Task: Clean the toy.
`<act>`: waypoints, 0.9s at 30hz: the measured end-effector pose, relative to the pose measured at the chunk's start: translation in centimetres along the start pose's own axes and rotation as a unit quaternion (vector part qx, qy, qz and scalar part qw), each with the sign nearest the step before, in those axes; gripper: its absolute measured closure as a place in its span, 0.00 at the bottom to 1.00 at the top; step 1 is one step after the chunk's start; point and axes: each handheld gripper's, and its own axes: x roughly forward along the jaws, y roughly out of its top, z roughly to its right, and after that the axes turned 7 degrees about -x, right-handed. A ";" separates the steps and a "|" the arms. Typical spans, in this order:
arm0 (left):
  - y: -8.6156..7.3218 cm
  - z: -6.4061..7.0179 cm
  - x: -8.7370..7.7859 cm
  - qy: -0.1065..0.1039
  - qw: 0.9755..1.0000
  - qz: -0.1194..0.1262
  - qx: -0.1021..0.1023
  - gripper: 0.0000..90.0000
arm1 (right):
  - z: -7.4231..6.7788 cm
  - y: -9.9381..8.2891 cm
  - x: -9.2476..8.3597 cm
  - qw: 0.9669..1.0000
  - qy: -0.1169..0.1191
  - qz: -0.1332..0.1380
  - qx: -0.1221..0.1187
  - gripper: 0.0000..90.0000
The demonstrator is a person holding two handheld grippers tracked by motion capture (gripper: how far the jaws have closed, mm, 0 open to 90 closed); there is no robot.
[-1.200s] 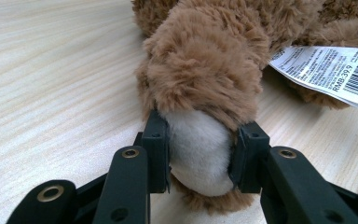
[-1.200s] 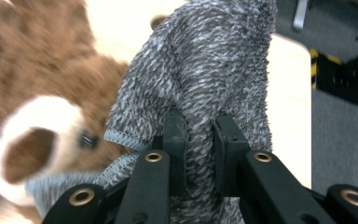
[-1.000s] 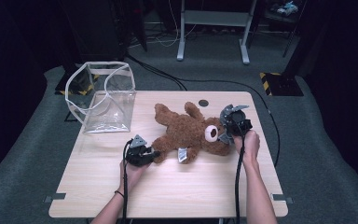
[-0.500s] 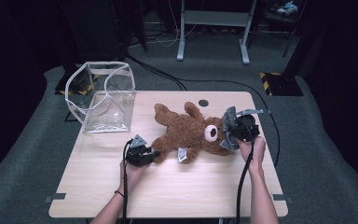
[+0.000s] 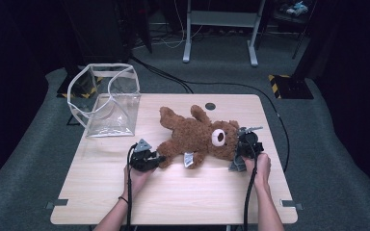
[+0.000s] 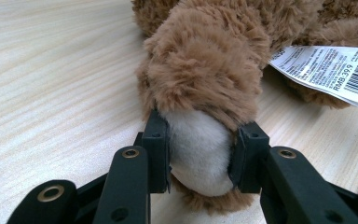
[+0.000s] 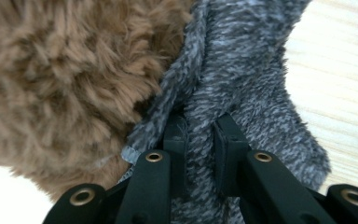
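Observation:
A brown teddy bear (image 5: 195,132) lies on the wooden table (image 5: 173,197), head to the right. My left gripper (image 5: 147,160) is shut on one of its paws. In the left gripper view the jaws squeeze the paw's white sole (image 6: 200,154) from both sides, with a paper tag (image 6: 326,70) lying to the right. My right gripper (image 5: 244,147) sits at the bear's head, shut on a grey knitted cloth (image 5: 235,165). In the right gripper view a fold of that grey cloth (image 7: 242,79) is pinched between the jaws, with brown fur (image 7: 65,84) pressing in from the left.
A clear plastic bag (image 5: 108,98) with white trim stands open at the table's back left corner. A small black disc (image 5: 210,106) sits near the back edge. Cables trail from both grippers over the near edge.
My right gripper has come down and toward the near edge beside the bear's head, bringing the grey cloth with it. The left gripper and the paw stay put.

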 end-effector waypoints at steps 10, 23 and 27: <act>0.0 0.0 0.0 0.000 1.000 0.000 -0.001 0.71 | -2.7 2.0 -5.1 0.996 0.019 0.087 -0.021 0.87; 0.0 0.0 0.0 0.000 1.000 0.000 -0.001 0.71 | -1.6 -1.5 -1.2 1.000 0.014 0.025 -0.003 0.87; 0.0 0.0 0.0 -0.002 1.000 -0.003 -0.001 0.71 | -2.6 -0.3 -3.6 0.998 0.005 0.057 -0.016 0.86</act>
